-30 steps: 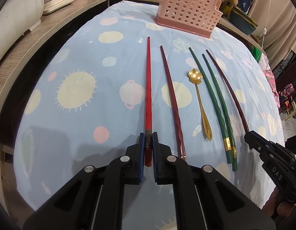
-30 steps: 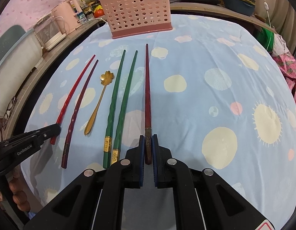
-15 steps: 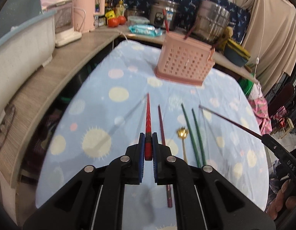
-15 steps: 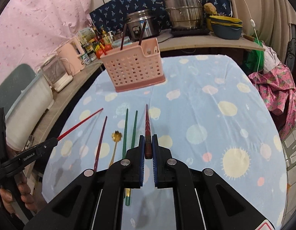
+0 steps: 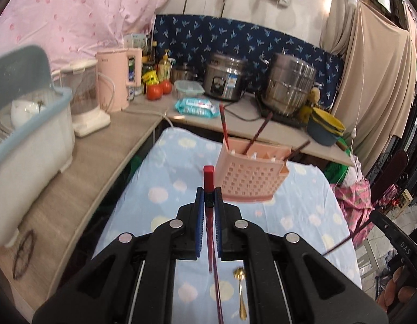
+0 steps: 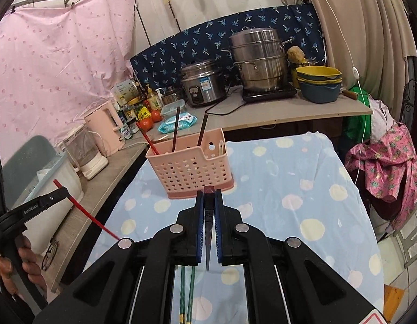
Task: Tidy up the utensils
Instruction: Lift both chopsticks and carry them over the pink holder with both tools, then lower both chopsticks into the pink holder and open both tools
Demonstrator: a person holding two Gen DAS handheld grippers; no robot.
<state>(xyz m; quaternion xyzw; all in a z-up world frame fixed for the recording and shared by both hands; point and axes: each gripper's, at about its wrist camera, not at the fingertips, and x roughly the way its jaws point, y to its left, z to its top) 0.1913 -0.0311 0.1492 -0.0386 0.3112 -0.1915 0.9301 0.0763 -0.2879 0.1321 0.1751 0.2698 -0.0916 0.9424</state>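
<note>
My left gripper (image 5: 208, 197) is shut on a bright red chopstick (image 5: 208, 178), held high above the table with its thin tip pointing down and back. My right gripper (image 6: 208, 202) is shut on a dark red chopstick (image 6: 208, 191), held the same way. A pink perforated utensil basket (image 5: 251, 178) stands on the far part of the table and holds several chopsticks; it also shows in the right wrist view (image 6: 189, 167). A dark red chopstick (image 5: 218, 291) and a gold spoon (image 5: 241, 291) lie on the blue cloth below. Two green chopsticks (image 6: 187, 294) lie under my right gripper.
The table has a blue spotted cloth (image 6: 289, 189). A wooden counter (image 5: 73, 172) runs along the left with a dish bin (image 5: 27, 145), a kettle and eyeglasses (image 5: 23, 251). Steel pots (image 6: 258, 59), bowls and tomatoes stand on the back counter.
Both grippers have lifted their chopsticks off the cloth and tilted upward, so the chopstick tips now hang below and the views look toward the basket and back counter.
</note>
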